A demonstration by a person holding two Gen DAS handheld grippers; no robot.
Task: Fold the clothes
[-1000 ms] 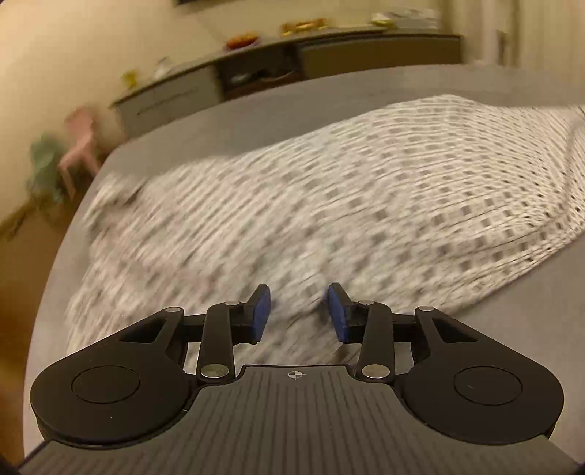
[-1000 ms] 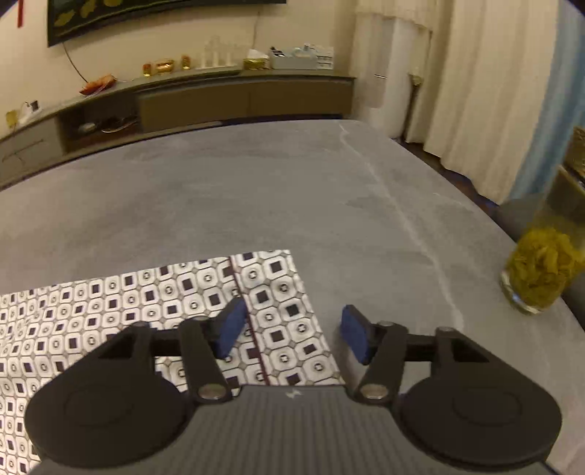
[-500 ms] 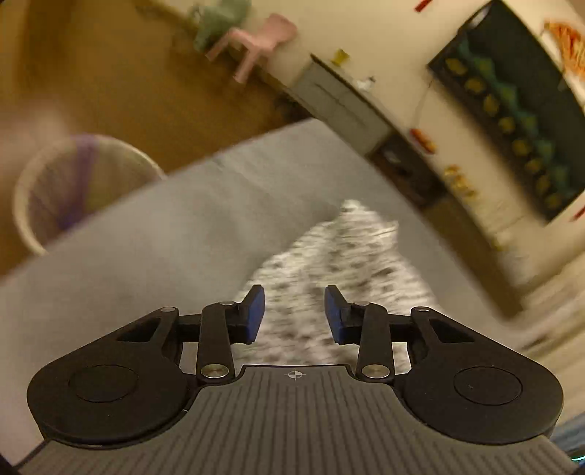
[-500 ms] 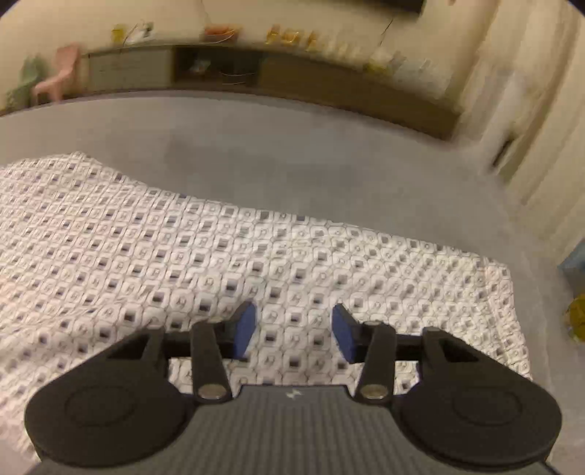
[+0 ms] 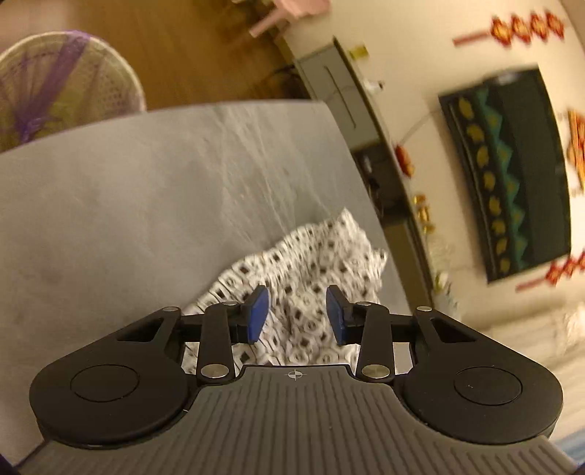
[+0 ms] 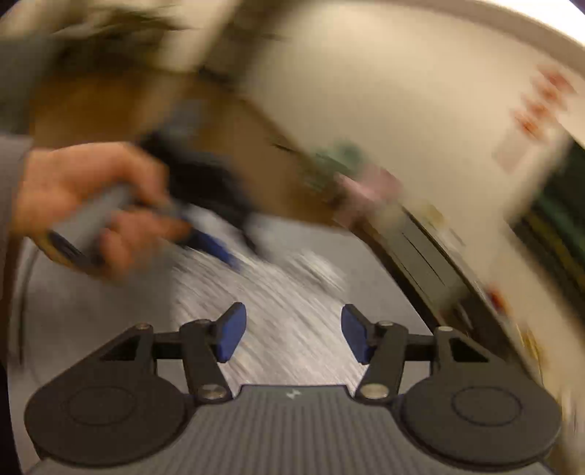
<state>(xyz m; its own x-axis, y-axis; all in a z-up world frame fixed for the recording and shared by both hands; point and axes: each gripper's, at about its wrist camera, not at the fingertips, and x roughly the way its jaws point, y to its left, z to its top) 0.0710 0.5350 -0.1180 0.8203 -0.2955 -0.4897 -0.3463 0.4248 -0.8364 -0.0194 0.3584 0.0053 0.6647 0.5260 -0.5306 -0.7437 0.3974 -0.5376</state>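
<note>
A white garment with a black square pattern lies on the grey bed; its end reaches the far edge. My left gripper hovers over that end, open, nothing between its blue pads. In the right wrist view the garment is a blur beneath my right gripper, which is open and empty. A hand holds the left gripper's handle at upper left there; its blue fingertips point down at the cloth.
A mesh laundry basket with purple ribbon stands on the wooden floor beyond the bed. A low grey cabinet runs along the wall under a dark screen. A pink chair stands farther off.
Both grippers have swung sharply left toward the garment's end. The left view turned from the spread cloth to the bed corner; the right view now blurs and shows the other hand.
</note>
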